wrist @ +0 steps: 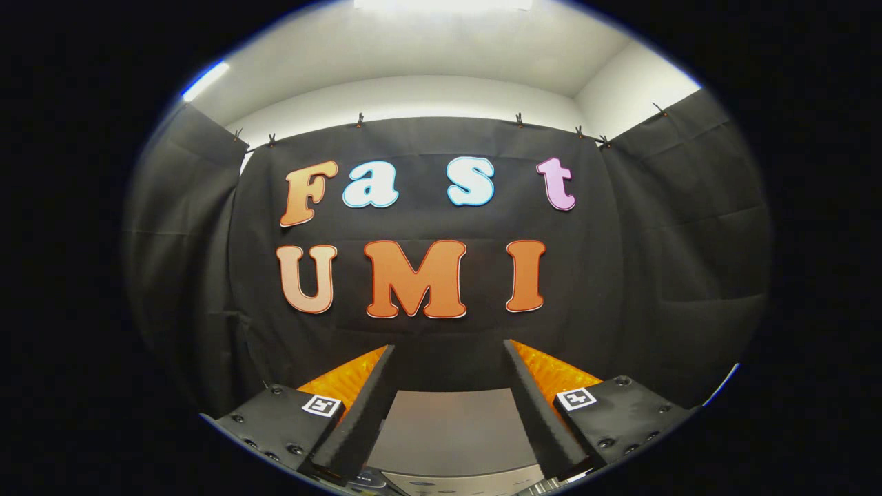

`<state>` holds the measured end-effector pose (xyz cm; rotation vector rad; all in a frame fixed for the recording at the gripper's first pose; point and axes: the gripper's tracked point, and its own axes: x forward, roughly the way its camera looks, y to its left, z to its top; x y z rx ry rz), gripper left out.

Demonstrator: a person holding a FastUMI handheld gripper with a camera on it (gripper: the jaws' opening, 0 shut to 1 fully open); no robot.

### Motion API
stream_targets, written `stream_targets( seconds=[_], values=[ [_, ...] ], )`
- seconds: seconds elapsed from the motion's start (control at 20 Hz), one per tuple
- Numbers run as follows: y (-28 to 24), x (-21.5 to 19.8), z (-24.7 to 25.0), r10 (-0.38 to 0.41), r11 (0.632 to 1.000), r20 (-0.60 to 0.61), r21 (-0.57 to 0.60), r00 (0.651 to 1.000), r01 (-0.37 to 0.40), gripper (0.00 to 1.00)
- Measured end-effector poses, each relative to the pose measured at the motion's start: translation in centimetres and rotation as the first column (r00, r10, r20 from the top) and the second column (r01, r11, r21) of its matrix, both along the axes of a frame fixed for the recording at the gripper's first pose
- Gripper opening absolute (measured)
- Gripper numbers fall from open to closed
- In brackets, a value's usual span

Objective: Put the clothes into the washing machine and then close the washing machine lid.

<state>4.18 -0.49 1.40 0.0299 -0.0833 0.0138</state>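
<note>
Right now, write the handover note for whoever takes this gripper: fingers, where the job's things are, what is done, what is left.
Gripper: open, fingers spread wide, nothing between them. It is held level, facing the booth's black cloth wall.
Washing machine: a flat grey surface lies below and between the fingers, with a lighter panel edge nearer the camera. It is probably the machine's top, but I cannot tell whether the lid is open or shut.
Clothes: I cannot say where they are from this view.
Done: nothing that I can confirm.
Left: find the clothes, put them into the machine, close the lid.
</note>
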Motion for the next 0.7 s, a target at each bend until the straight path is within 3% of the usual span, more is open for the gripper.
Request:
stream_targets(
  seconds=[0.7],
  values=[
    [-0.2,1.3,-0.2,0.007,1.000,-0.011,-0.003,1.000,-0.007,0.98]
  ],
)
